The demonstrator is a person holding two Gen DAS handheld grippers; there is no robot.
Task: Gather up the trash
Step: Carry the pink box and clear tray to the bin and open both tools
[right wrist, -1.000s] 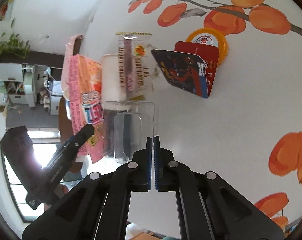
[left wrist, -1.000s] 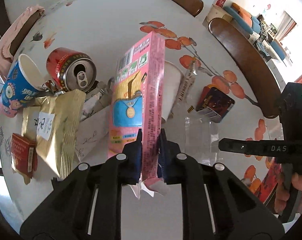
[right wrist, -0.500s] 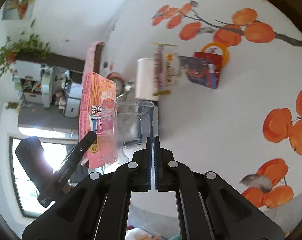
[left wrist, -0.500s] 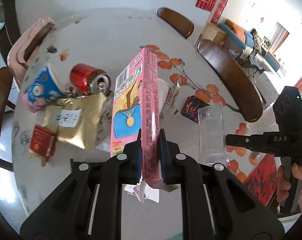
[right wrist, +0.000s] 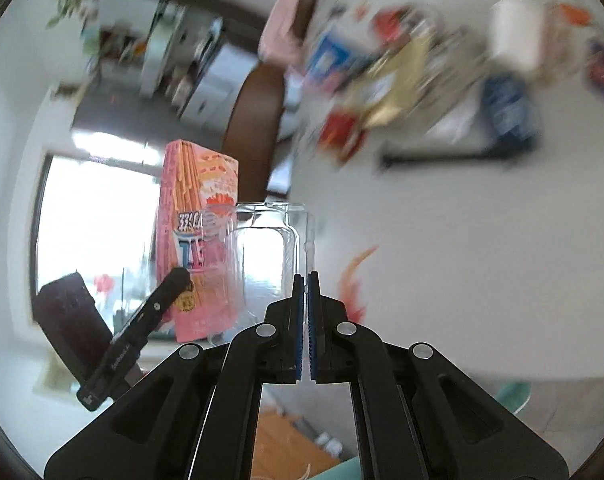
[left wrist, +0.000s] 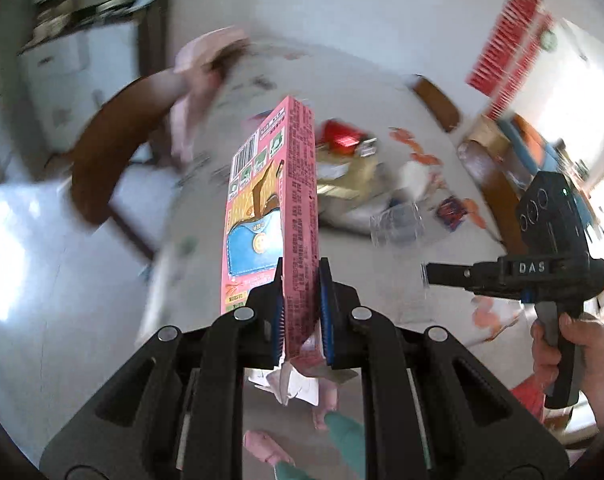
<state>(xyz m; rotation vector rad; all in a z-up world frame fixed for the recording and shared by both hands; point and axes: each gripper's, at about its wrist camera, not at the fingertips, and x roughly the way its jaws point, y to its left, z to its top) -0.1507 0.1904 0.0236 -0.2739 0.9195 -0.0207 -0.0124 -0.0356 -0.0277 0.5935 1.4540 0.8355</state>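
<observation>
My left gripper [left wrist: 301,304] is shut on a tall pink snack box [left wrist: 270,208] and holds it upright in the air, off the table. The box also shows in the right wrist view [right wrist: 194,240]. My right gripper [right wrist: 305,308] is shut on the edge of a clear plastic tray [right wrist: 262,256], lifted above the table; the tray also shows in the left wrist view [left wrist: 398,224]. The right gripper shows in the left wrist view [left wrist: 428,274], to the right of the box.
A white round table [left wrist: 362,92] with orange prints holds blurred trash: a gold bag [left wrist: 350,176], a red can [left wrist: 338,136], a white cup [right wrist: 514,32], a blue cup [right wrist: 330,56]. Brown chairs [left wrist: 110,148] stand around it. Tiled floor lies at the left.
Both grippers have lifted and pulled back from the table with their items. The view has swung left toward the chair and floor, and the trash pile now lies farther away.
</observation>
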